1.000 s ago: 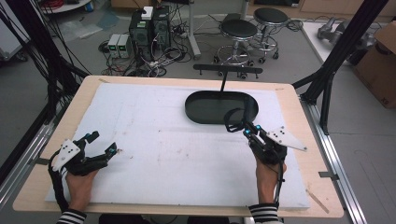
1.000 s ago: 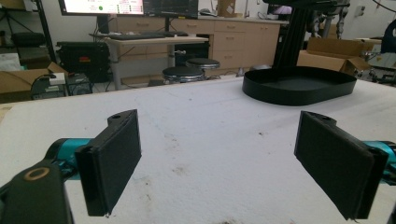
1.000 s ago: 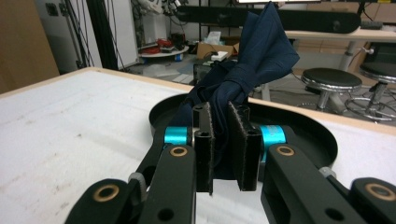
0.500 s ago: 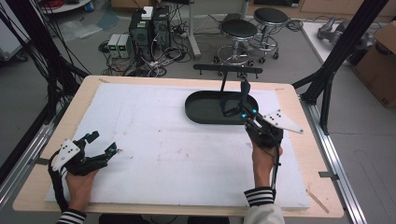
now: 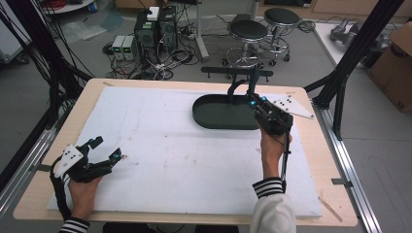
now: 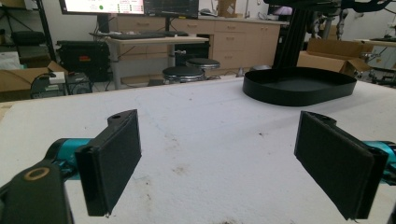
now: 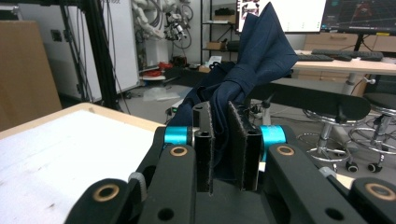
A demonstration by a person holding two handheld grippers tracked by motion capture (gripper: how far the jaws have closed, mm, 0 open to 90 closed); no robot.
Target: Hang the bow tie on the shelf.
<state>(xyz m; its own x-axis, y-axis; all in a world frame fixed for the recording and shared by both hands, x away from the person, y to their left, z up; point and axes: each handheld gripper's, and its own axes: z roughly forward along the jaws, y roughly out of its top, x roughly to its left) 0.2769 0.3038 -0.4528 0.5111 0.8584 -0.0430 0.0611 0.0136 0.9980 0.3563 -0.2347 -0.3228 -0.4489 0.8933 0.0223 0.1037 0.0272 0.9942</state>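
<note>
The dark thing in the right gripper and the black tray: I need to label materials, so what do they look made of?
The dark blue cloth looks like soft woven fabric, matte: it folds and bunches between the right gripper pads. The black tray looks like rigid moulded plastic, with a smooth rim and faint sheen, though painted metal is possible.

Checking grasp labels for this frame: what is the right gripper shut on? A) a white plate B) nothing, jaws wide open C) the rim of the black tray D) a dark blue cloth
D: in the right gripper view the right gripper has its jaws pressed together on a dark blue cloth that rises from between them; in the high view it is held over the far end of the black tray.
</note>
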